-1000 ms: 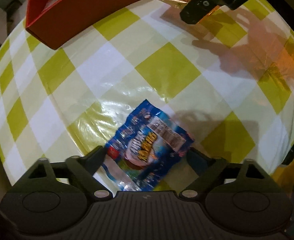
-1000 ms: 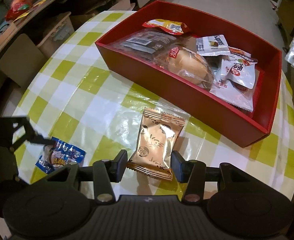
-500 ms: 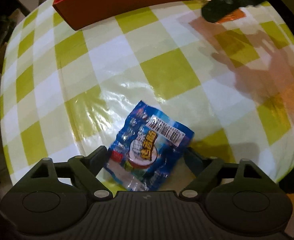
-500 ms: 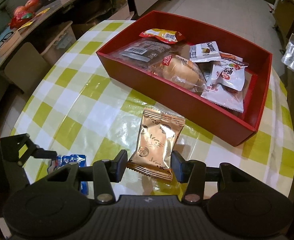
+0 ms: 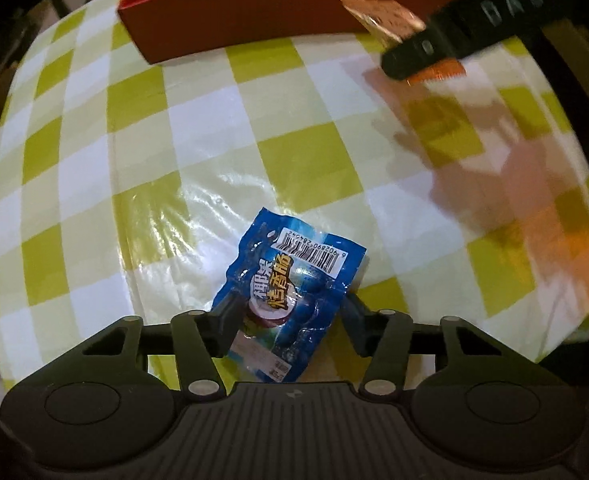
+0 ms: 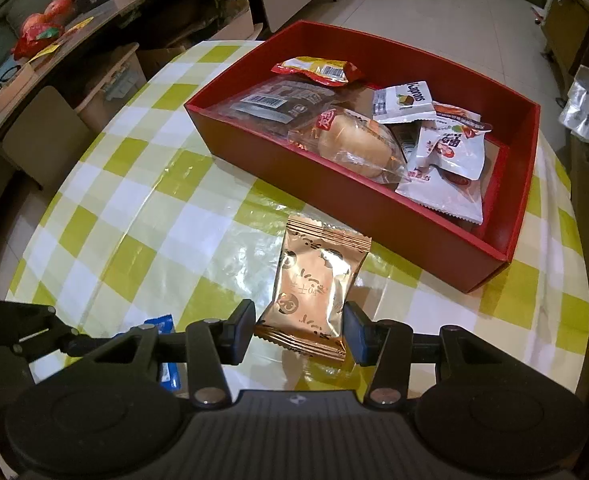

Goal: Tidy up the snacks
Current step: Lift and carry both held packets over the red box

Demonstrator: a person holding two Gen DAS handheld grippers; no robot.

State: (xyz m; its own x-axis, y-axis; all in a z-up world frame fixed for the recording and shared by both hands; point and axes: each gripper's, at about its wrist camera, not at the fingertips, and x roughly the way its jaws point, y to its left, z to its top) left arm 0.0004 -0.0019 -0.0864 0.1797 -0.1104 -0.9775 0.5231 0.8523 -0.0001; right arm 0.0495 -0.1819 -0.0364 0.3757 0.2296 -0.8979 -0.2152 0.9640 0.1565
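My left gripper (image 5: pixel 290 320) is shut on a blue snack packet (image 5: pixel 290 292), which is crumpled between the fingers and raised off the checked tablecloth. My right gripper (image 6: pixel 298 330) is shut on a copper-gold snack packet (image 6: pixel 314 284) and holds it above the table, short of the red box (image 6: pixel 374 204). The red box holds several packets, among them a wrapped bun (image 6: pixel 354 144). In the left wrist view the red box (image 5: pixel 254 12) is at the far edge, with the right gripper (image 5: pixel 454 32) and its gold packet (image 5: pixel 390 20) beside it.
The round table (image 6: pixel 134 240) has a green and white checked cloth. Its edge curves close on the left and right. Shelves with boxes and red items (image 6: pixel 54 20) stand far left, beyond the table. A silver bag (image 6: pixel 582 108) lies at the far right.
My left gripper closed on the blue packet and lifted it. Both grippers moved nearer to the red box; the right one kept its hold on the gold packet.
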